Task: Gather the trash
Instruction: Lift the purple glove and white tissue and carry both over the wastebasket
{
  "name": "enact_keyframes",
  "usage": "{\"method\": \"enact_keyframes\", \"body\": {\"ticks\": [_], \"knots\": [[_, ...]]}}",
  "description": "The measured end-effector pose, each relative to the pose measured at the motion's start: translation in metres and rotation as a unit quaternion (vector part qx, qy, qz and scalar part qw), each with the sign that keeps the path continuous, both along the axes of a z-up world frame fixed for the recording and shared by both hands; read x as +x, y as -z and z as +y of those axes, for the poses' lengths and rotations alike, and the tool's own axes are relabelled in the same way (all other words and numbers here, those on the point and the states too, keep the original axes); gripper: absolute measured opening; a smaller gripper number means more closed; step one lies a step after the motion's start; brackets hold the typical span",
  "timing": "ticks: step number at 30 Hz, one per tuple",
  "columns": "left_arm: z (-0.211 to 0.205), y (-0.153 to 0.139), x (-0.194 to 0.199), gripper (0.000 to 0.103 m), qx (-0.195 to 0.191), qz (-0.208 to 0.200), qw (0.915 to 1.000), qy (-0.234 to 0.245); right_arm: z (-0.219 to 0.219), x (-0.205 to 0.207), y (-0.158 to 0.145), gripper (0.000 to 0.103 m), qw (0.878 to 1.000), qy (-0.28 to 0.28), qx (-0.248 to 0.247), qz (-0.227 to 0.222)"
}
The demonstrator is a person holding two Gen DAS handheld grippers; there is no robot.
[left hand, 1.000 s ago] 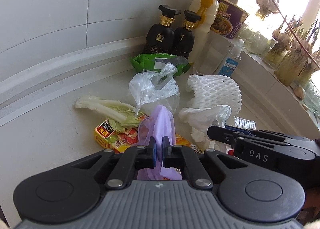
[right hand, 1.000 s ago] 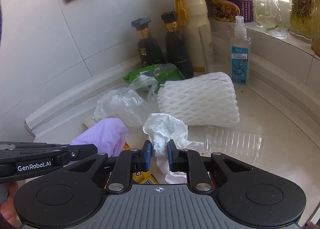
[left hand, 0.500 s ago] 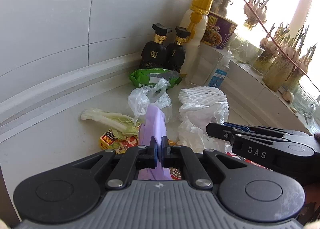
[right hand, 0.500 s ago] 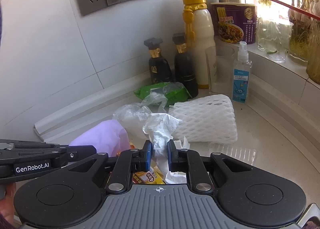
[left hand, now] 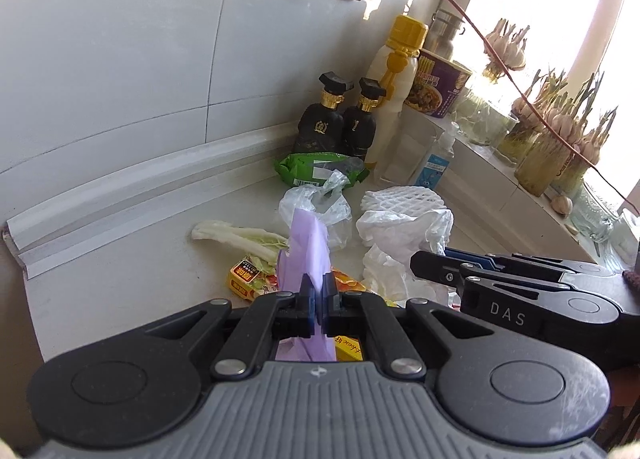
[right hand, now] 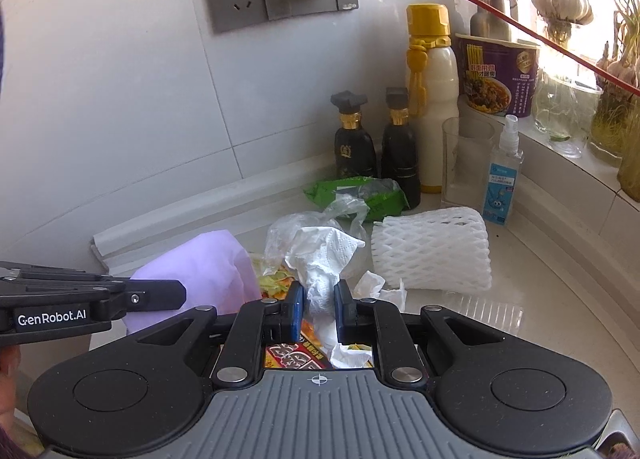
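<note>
Both claws have risen since the earlier frames, so the wall socket now shows above the clutter and the 2 held pieces hang higher over the surface (left hand: pixel 132 271).

On the left, the left claw (left hand: pixel 318 293) is clamped on a purple plastic bag (left hand: pixel 308 247), whose crumpled top stands up between the blue pads while the rest hangs down past the fingers. Below and left of it a pale cabbage leaf (left hand: pixel 240 233) lies flat on the surface, its end over a yellow snack packet (left hand: pixel 250 279). Behind the bag sits a clear plastic bag (left hand: pixel 320 205), and behind that a green wrapper (left hand: pixel 316 171) lies in front of 2 black bottles (left hand: pixel 320 127).

Toward the right, the right claw (right hand: pixel 318 305) is pinched on a wad of white tissue paper (right hand: pixel 320 255), which bulges above the pads and trails below them, off the surface. Under it lies a red and yellow printed packet (right hand: pixel 296 355). Just right of the tissue, a white foam net sleeve (right hand: pixel 432 251) lies on its side on the surface, with a clear ribbed plastic tray (right hand: pixel 486 309) in front of it. Behind the sleeve stand an empty glass (right hand: pixel 464 163) and a small spray bottle (right hand: pixel 502 179), and a white bottle with a yellow cap (right hand: pixel 432 99) rises beside the black bottles. A purple noodle cup (right hand: pixel 498 75) sits on the ledge at the far right.
</note>
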State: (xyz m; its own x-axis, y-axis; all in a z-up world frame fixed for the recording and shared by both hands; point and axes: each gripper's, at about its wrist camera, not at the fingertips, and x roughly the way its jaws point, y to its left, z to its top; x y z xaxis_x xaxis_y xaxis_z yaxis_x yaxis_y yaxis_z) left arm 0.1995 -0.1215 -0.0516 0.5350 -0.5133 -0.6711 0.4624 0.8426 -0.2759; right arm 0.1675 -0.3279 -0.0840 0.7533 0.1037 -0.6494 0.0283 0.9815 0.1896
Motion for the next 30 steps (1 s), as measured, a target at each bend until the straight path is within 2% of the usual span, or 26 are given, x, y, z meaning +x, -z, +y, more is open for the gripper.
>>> {"method": "enact_keyframes", "body": {"ticks": [13,30], "knots": [[0.033,-0.022,-0.024,0.003,-0.025,-0.009,0.9997,-0.002,0.023,-0.024,-0.033,0.014,0.999,-0.018,-0.021,-0.019],[0.099,-0.05,-0.056,0.003,-0.059,-0.025,0.9978,-0.013,0.085,-0.055,-0.063,0.014,0.996,-0.07,-0.037,-0.04]]}}
